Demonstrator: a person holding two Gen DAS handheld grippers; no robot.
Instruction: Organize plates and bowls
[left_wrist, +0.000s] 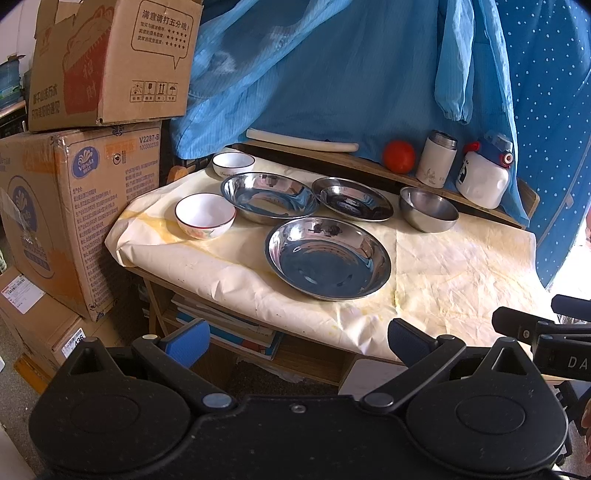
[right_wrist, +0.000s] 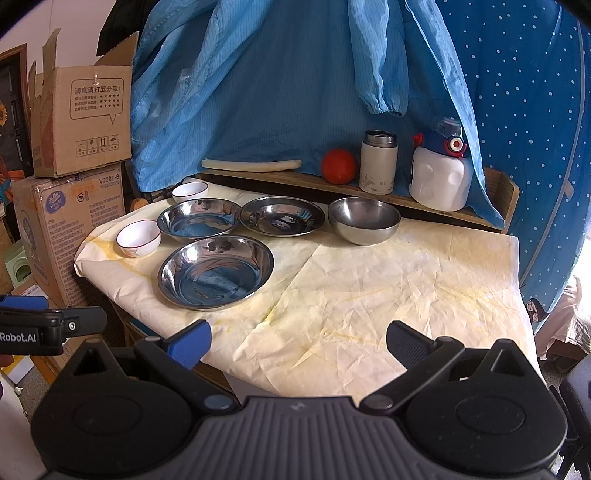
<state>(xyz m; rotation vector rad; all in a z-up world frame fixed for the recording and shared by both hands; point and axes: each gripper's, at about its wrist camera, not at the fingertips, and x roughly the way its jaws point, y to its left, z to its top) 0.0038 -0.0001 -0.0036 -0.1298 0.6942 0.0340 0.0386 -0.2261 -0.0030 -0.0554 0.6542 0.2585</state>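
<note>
Both tongs hang short of the surface (right_wrist: 369, 295), wide apart and holding nothing: the left tongs (left_wrist: 297, 341) face the near plate (left_wrist: 328, 258); the right tongs (right_wrist: 297, 341) face bare paper cover. Nothing is stacked yet; three steel plates sit spread on the left half, the near plate in front, the left plate (left_wrist: 269, 197) and the small plate (left_wrist: 352, 198) side by side behind it; the steel bowl (left_wrist: 428, 208) stands just right of them; one white bowl (left_wrist: 205, 215) sits at the left edge and a second (left_wrist: 233, 163) at the back. The plates look light, stiff and slick, so a pinch across the thin raised rim seems best; the white bowls look ceramic, heavier and chippable, so set them down gently; nesting steel may slide and clatter.
</note>
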